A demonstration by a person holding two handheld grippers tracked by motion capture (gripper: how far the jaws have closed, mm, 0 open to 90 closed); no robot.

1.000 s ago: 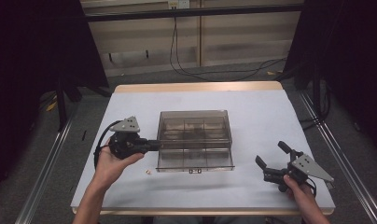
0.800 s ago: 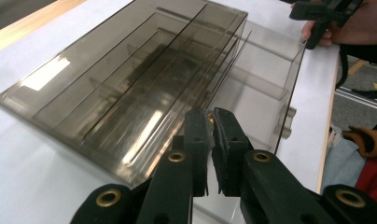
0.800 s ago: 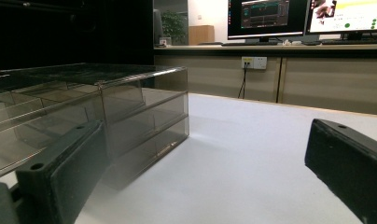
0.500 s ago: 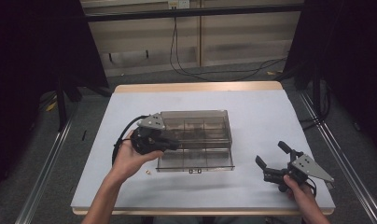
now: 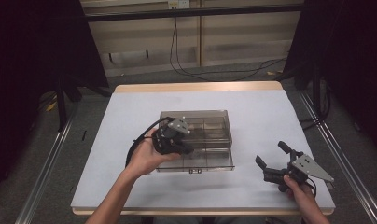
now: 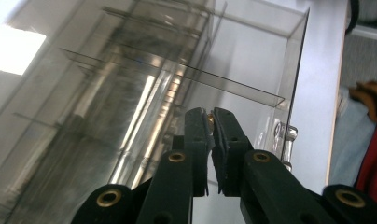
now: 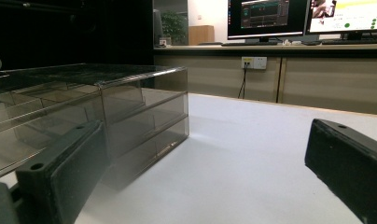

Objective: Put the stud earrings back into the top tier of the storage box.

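A small brass-coloured piece (image 6: 210,119) was pinched between the nearly closed jaws of the left gripper (image 5: 185,148), which was held over the near left part of the clear compartment box (image 5: 214,116) at the middle of the table (image 5: 130,107). The carrying part of the work was judged done; what was left was the lowering into a compartment and the release, and which compartment was meant could not be told. The right gripper (image 5: 271,162) was kept low over the table near the front right corner, its jaws spread wide with nothing between them, well apart from the box. The thin upright dividers (image 6: 177,70) were judged the only obstacle. Cables (image 5: 186,65) lay on the floor beyond the table, out of the way.
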